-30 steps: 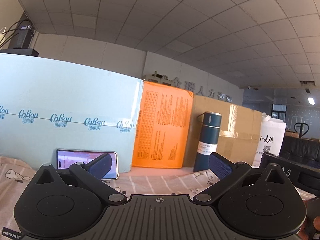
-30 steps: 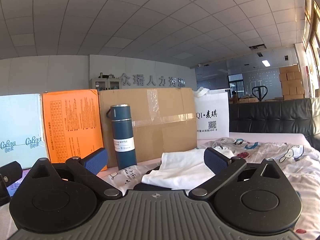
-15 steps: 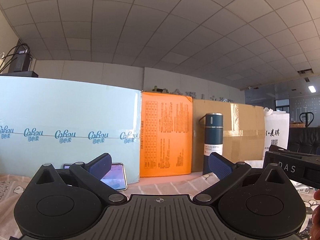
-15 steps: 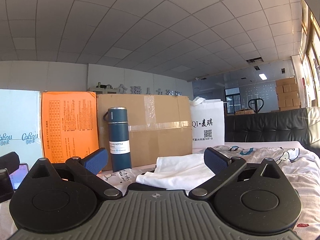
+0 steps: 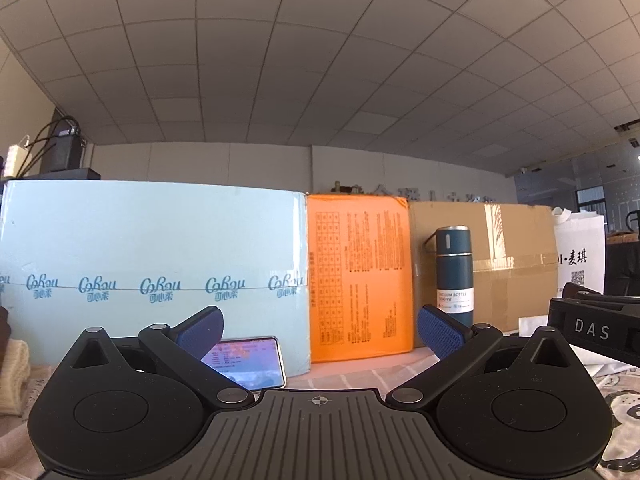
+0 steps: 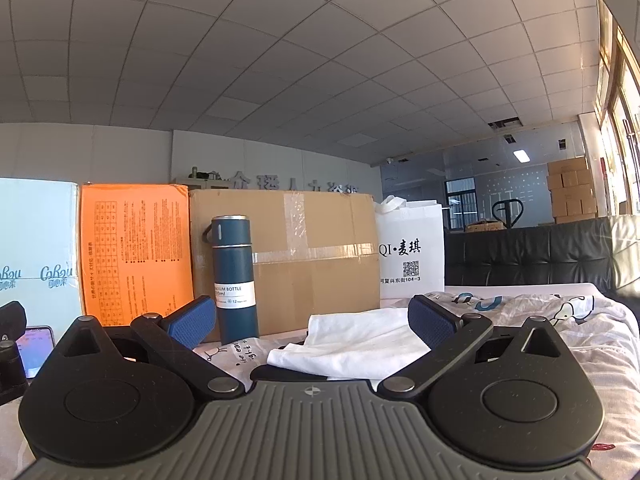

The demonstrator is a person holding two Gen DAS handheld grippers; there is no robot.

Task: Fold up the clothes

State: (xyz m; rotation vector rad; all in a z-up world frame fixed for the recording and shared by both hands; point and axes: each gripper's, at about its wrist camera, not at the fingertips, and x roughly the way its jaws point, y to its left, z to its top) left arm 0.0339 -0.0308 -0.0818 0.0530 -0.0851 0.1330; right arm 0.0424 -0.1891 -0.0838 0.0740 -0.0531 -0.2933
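Note:
A white garment (image 6: pixel 356 340) lies crumpled on a cartoon-print sheet (image 6: pixel 560 320), seen in the right wrist view just ahead of my right gripper (image 6: pixel 312 320). That gripper stands open, its blue pads apart, nothing between them. In the left wrist view my left gripper (image 5: pixel 320 328) is open too and holds nothing. It faces the boxes at the back, well above the sheet (image 5: pixel 360 372). The right gripper's black body (image 5: pixel 592 328) shows at the right edge of the left wrist view.
Along the back stand a pale blue box (image 5: pixel 152 264), an orange box (image 5: pixel 360 276), a cardboard box (image 6: pixel 316 256), a dark blue bottle (image 6: pixel 234 276) and a white paper bag (image 6: pixel 412 256). A phone (image 5: pixel 248 360) leans on the blue box. A black sofa (image 6: pixel 532 256) lies behind.
Both views have tilted upward over the last second, with more ceiling and less sheet showing. Both grippers stayed open.

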